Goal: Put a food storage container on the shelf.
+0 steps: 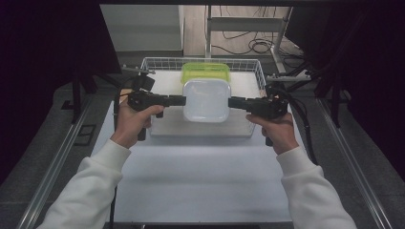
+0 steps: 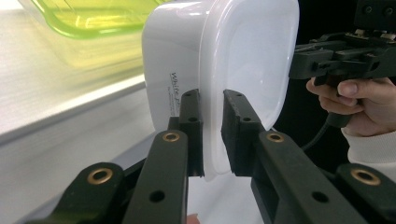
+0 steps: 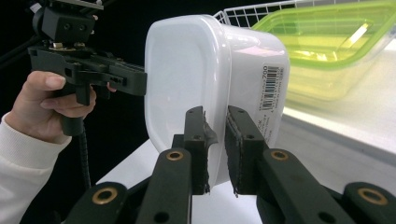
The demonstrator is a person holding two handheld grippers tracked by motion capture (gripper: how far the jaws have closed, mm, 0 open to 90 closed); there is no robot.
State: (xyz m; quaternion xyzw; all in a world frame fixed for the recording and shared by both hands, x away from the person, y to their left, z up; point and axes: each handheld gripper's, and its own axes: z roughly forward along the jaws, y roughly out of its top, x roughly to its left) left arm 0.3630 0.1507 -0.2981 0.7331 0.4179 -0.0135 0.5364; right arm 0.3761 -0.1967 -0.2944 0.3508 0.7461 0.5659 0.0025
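A white lidded plastic container (image 1: 206, 100) hangs above the wire basket (image 1: 260, 76), held from both sides. My left gripper (image 1: 183, 100) is shut on its left rim; in the left gripper view the jaws pinch the lid edge of the white container (image 2: 243, 60), with my left gripper (image 2: 212, 135) low in the middle. My right gripper (image 1: 230, 102) is shut on the opposite rim; in the right gripper view my right gripper (image 3: 215, 149) clamps the white container (image 3: 187, 70). A green translucent container (image 1: 205, 71) sits in the basket behind it.
The basket stands on a white table (image 1: 200, 176) with metal rails at both sides. The green container (image 3: 327, 42) lies close beyond the white one. Cables and table legs (image 1: 248, 45) are on the floor behind. Dark curtains flank the table.
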